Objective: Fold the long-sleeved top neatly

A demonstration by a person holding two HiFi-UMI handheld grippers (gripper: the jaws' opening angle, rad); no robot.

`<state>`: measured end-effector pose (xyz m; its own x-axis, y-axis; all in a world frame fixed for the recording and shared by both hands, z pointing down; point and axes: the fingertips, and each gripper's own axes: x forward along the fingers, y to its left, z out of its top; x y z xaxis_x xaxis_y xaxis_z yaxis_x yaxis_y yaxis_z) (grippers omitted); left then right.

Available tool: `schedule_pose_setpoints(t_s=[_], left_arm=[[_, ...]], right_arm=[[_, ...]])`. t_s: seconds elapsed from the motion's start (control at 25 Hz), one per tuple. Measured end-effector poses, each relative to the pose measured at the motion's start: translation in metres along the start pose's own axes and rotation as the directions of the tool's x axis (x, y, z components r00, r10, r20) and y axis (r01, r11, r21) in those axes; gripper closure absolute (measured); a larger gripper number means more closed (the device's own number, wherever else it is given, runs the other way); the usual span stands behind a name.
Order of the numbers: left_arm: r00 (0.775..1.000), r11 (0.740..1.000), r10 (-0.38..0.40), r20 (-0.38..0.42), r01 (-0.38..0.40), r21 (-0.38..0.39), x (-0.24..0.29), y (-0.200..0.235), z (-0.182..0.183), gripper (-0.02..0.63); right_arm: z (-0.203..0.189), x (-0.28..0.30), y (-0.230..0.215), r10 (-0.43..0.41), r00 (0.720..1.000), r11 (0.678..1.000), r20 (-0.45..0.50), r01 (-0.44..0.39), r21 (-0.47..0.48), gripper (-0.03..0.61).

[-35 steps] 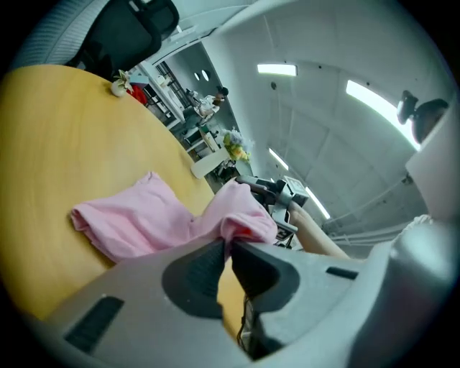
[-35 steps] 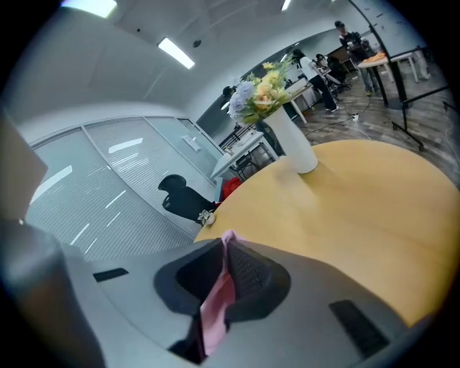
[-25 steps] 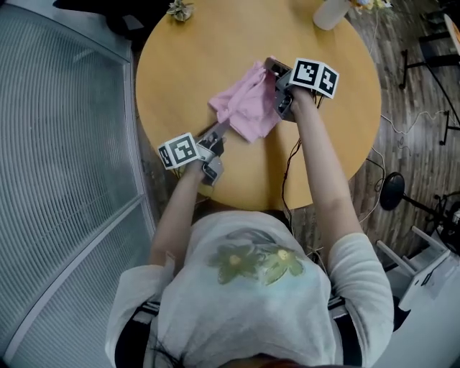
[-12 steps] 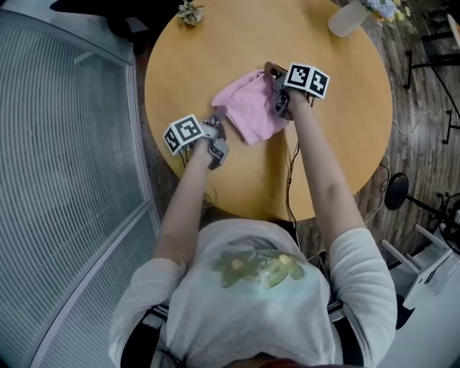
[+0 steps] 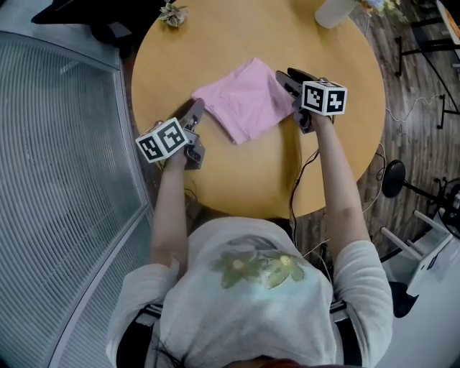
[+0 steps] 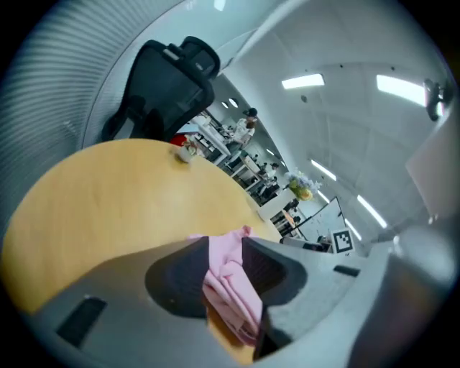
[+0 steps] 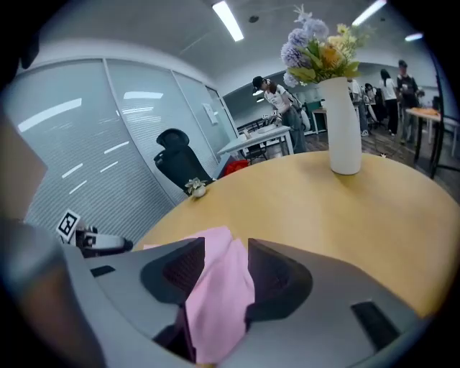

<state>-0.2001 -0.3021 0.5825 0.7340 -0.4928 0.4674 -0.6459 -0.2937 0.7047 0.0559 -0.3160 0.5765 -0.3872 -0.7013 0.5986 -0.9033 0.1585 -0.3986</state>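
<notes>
The pink long-sleeved top [image 5: 248,100] lies folded into a flat rough square on the round wooden table [image 5: 237,180]. My left gripper [image 5: 195,109] is at its left corner and my right gripper [image 5: 285,80] at its right edge. Both pairs of jaws have just been opening. In the left gripper view the jaws of the left gripper [image 6: 225,248] stand apart with layered pink cloth [image 6: 230,287] loose in the gap. In the right gripper view the right gripper [image 7: 226,251] is spread wide, with a smooth fold of the top [image 7: 215,302] lying between its jaws.
A white vase [image 7: 341,129] with flowers stands at the table's far right edge, and a small ornament [image 5: 171,12] sits at its far left. A black office chair [image 6: 165,79] is behind the table. A ribbed glass wall [image 5: 65,144] runs along the left.
The top was bunched up between the two grippers; now it lies spread flat on the table. The left gripper has swung out to the left, and both pairs of jaws have parted.
</notes>
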Motion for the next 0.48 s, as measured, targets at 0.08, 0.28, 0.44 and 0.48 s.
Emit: schedule_pose_setpoints(t_s=[0.08,0.28,0.44,0.48], left_arm=[[0.997,0.992,-0.017,-0.077,0.027,0.127,0.009,-0.009,0.0,0.49],[0.919,0.914,0.032,-0.394,0.133,0.383,0.047,-0.019,-0.035,0.484],[0.858,0.892,0.136,-0.495,0.112,0.438,0.053,-0.001,-0.059,0.487],[0.86,0.892,0.146,-0.49,0.1,0.441,0.053,0.001,-0.058,0.508]], right_arm=[[-0.018,-0.013,-0.007,-0.028,0.999,0.999,-0.047,0.026,-0.045,0.38],[-0.07,-0.03,-0.019,-0.077,0.98,0.994,-0.182,0.062,-0.085,0.38],[-0.098,-0.033,-0.023,-0.069,0.967,0.997,-0.245,0.057,-0.059,0.38],[-0.103,-0.033,-0.024,-0.07,0.964,0.996,-0.255,0.055,-0.063,0.382]])
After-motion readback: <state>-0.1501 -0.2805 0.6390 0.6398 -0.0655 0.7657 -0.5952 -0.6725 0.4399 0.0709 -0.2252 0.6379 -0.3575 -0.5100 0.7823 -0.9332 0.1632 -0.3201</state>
